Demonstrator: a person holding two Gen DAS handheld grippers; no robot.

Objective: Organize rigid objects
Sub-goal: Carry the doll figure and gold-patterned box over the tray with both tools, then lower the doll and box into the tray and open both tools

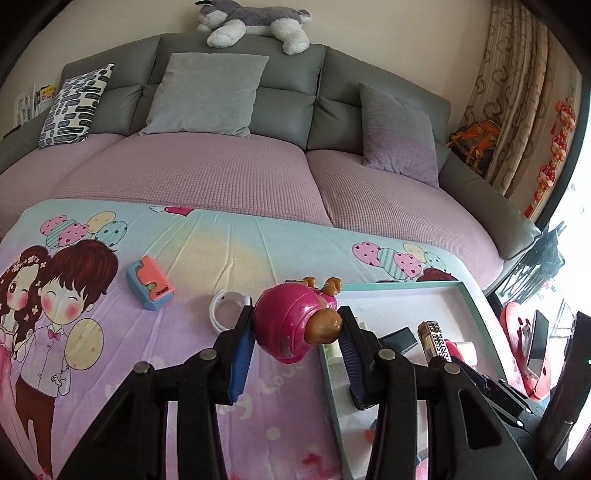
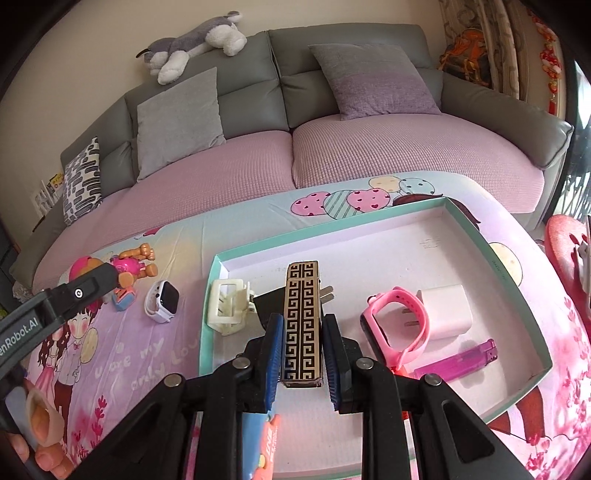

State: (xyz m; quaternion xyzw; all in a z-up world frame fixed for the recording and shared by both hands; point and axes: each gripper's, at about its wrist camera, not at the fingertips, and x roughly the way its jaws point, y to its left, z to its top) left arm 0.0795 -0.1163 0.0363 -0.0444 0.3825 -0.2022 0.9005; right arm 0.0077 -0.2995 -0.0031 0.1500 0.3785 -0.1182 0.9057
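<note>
My left gripper [image 1: 295, 325] is shut on a magenta toy figure [image 1: 291, 325] with brown limbs, held above the cartoon cloth just left of the teal-rimmed tray [image 1: 469, 295]. My right gripper [image 2: 302, 350] is shut on a black-and-gold patterned box [image 2: 301, 317], held over the tray [image 2: 517, 273]. In the tray lie a cream hair claw [image 2: 227, 306], a black plug [image 2: 267, 302], a pink watch [image 2: 395, 325], a white charger [image 2: 445, 310] and a purple lighter [image 2: 458, 360]. On the cloth lie a white watch [image 2: 162, 301] and a blue-orange block [image 1: 149, 282].
A grey sofa [image 1: 229, 96] with pillows and a plush dog [image 1: 251, 22] stands behind the table. A red stool [image 2: 565, 240] stands at the right. A blue-orange item [image 2: 264, 443] lies under my right gripper at the tray's near edge.
</note>
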